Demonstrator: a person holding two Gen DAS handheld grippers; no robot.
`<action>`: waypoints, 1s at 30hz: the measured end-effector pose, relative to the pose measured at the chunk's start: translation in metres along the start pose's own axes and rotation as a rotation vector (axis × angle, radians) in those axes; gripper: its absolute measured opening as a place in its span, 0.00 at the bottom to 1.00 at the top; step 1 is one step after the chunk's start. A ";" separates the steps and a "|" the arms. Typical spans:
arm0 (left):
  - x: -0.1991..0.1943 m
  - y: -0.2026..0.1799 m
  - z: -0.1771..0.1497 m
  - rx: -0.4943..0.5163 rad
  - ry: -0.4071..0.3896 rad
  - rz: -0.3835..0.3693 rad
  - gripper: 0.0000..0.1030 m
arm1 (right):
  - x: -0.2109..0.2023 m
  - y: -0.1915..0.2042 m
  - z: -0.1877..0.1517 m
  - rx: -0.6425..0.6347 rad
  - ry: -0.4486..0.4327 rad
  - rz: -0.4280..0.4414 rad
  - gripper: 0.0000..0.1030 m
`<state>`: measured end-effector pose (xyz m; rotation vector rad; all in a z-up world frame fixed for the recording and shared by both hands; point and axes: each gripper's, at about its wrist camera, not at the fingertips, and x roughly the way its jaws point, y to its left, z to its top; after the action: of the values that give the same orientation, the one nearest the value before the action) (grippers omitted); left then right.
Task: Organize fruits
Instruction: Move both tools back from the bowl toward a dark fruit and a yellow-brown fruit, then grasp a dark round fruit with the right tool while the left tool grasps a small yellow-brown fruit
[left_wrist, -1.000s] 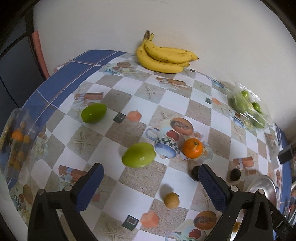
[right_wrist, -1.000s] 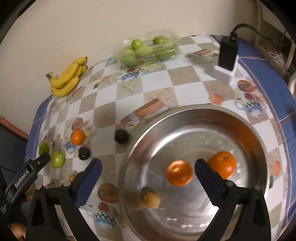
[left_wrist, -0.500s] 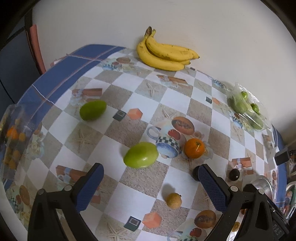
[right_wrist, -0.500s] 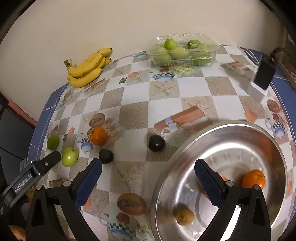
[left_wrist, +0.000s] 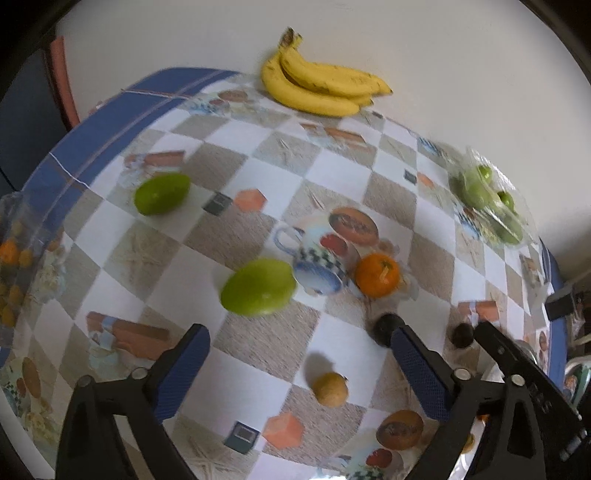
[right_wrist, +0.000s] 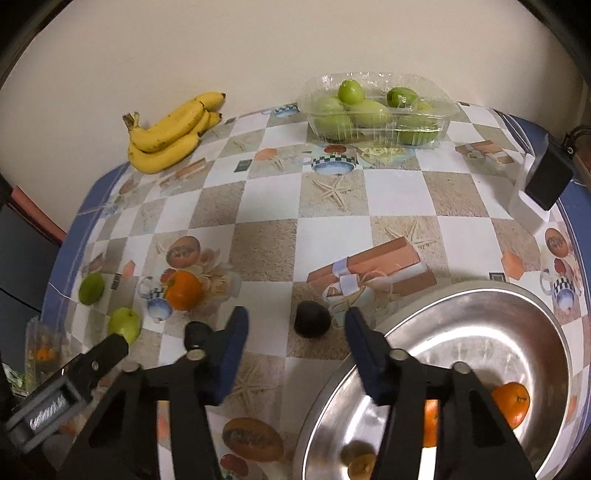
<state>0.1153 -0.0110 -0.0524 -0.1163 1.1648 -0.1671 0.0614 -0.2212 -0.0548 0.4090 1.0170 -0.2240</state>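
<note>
The task is judged to be partly done. In the steel bowl (right_wrist: 517, 306), lying below and to the right of the right gripper (right_wrist: 295, 325), two oranges (right_wrist: 511, 402) and at least one small brownish fruit (right_wrist: 360, 466) are already gathered. Much is left on the checked tablecloth (right_wrist: 266, 206). A dark fruit (right_wrist: 312, 318) lies just ahead of the right gripper, lined up with the gap between its blue pads; the jaws have just been closing, yet they are seen apart and pressed on nothing, the dark fruit lying beyond the tips and not clasped. A second dark fruit (left_wrist: 384, 326) is partly hidden behind the right-hand finger of the left gripper (left_wrist: 299, 354), whose jaws are held wide apart with nothing gripped, having just been narrowed slightly. Ahead of the left gripper a green fruit (left_wrist: 258, 286) and a loose orange (left_wrist: 376, 274) are found, with a small tan fruit (left_wrist: 330, 384) between the fingers and another green fruit (left_wrist: 161, 194) farther off to the left. The bananas (right_wrist: 170, 134) and the clear tub of green fruit (right_wrist: 376, 109) are set far ahead against the wall. Whether these last are to be moved cannot be told.
</note>
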 end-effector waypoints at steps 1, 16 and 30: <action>0.001 -0.003 -0.002 0.009 0.010 0.000 0.89 | 0.004 -0.001 0.001 0.000 0.009 -0.003 0.47; 0.022 -0.014 -0.018 0.020 0.136 -0.052 0.53 | 0.028 -0.004 0.004 -0.015 0.054 -0.059 0.33; 0.024 -0.014 -0.023 0.002 0.159 -0.081 0.23 | 0.036 -0.001 0.003 -0.018 0.070 -0.070 0.26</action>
<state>0.1026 -0.0297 -0.0807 -0.1503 1.3192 -0.2528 0.0815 -0.2233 -0.0846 0.3671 1.1022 -0.2644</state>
